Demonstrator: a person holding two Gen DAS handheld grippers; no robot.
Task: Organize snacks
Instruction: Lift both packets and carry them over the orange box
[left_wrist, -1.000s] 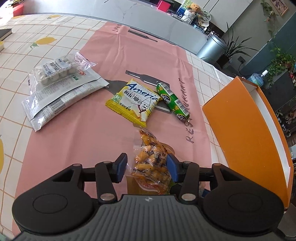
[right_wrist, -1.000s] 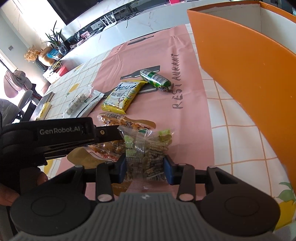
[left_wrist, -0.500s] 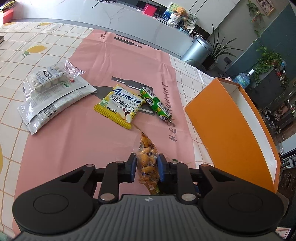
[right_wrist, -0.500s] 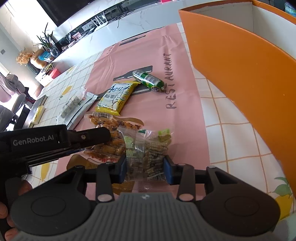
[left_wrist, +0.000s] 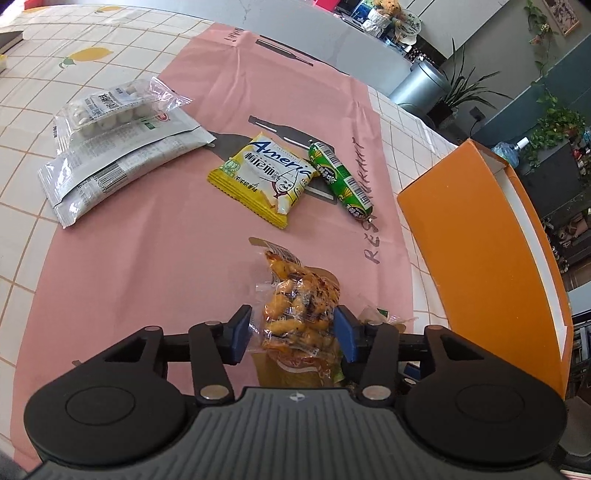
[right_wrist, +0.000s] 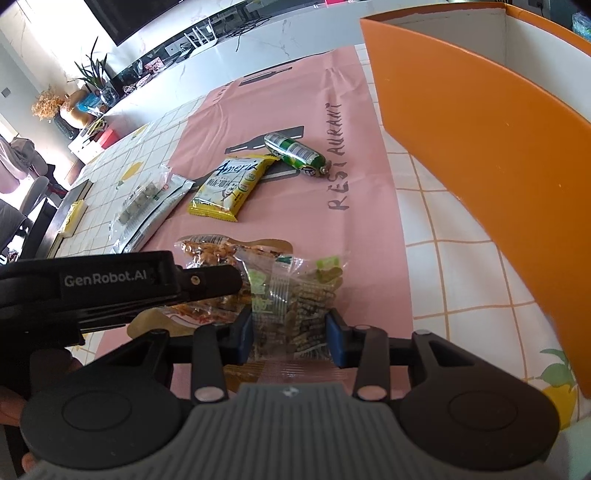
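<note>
My left gripper (left_wrist: 291, 332) stands open around a clear bag of orange snacks (left_wrist: 295, 299) that lies on the pink mat; its blue pads sit on either side of the bag. My right gripper (right_wrist: 290, 336) is shut on a clear bag of brown-green snacks (right_wrist: 295, 295) just to the right. The left gripper's body (right_wrist: 110, 284) shows in the right wrist view, over the orange bag (right_wrist: 207, 251). The orange box (left_wrist: 480, 251) stands open to the right, also in the right wrist view (right_wrist: 480, 129).
On the pink mat (left_wrist: 147, 240) lie a yellow packet (left_wrist: 262, 177) and a green sausage (left_wrist: 340, 181). White packets (left_wrist: 114, 162) with a clear pack of white balls (left_wrist: 107, 107) lie at the left on the checked tablecloth.
My left gripper was shut on the orange bag half a second ago; its jaws have now opened wide around it. The right gripper keeps hold of its bag.
</note>
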